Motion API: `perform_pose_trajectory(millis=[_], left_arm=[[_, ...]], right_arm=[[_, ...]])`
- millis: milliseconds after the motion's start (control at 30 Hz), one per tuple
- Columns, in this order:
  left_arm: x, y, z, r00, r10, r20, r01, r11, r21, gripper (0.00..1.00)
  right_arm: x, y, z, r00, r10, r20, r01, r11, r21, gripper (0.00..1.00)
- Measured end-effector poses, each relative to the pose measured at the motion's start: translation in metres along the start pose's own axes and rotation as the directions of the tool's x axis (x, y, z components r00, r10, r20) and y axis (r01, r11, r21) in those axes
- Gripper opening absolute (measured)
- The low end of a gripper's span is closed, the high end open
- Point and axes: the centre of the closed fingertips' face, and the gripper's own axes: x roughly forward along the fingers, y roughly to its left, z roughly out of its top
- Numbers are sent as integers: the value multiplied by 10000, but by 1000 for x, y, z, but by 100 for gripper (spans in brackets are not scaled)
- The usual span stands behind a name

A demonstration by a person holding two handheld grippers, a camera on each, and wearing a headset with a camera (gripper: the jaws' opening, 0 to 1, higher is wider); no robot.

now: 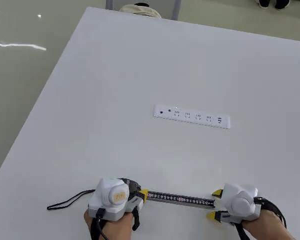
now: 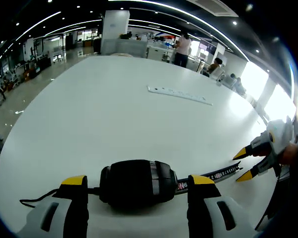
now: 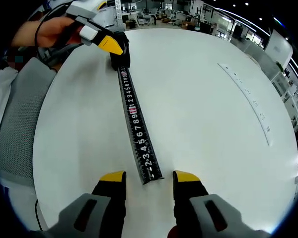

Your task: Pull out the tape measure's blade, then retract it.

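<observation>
While the tape measure's blade (image 1: 180, 199) lies drawn out flat along the near edge of the white table (image 1: 140, 75), its black case (image 1: 132, 188) sits at the left end and its hooked tip at the right.

The left gripper (image 1: 138, 195) straddles the case. In the left gripper view its jaws stand wide apart on either side of the case (image 2: 136, 181). A sliver of table shows at each side, so they bracket the case without pressing on it. The blade (image 2: 218, 173) leaves the case to the right and passes behind one jaw tip.

The right gripper (image 1: 214, 204) is parted too. In the right gripper view the blade (image 3: 136, 124) ends between its two yellow tips with a gap at both edges, touching neither. The right gripper (image 2: 243, 164) looks the same from the left gripper view, its tips above and below the blade's end.

A thin black cord (image 1: 70, 201) trails left from the case across the table. Farther off, near the middle of the table and well apart from the tape, lies a white power strip (image 1: 191, 116).

In the head view the left gripper's body covers most of the case, and just one of its yellow tips can be seen. Both hands are cut off by the near edge. The blade's numbers are readable in the right gripper view but too small to read from the head.
</observation>
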Motion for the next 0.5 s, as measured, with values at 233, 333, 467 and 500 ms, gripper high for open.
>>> perform_pose_trajectory(millis=[233, 333, 467, 500], left_arm=[[2, 2, 1, 10000, 75, 16, -75, 10000, -25, 77], [2, 2, 1, 9999, 105, 22, -105, 9999, -52, 76], [3, 3, 0, 9999, 128, -5, -128, 9999, -73, 76], [4, 3, 0, 9999, 133, 5, -133, 9999, -95, 76]], right_arm=[[-1, -1, 1, 10000, 75, -40, -76, 9997, -213, 34], [1, 0, 1, 9998, 171, -54, -173, 9991, -398, 31], [1, 0, 1, 9997, 216, -63, -218, 9988, -427, 30], [1, 0, 1, 9997, 236, -70, -239, 9987, -445, 29]])
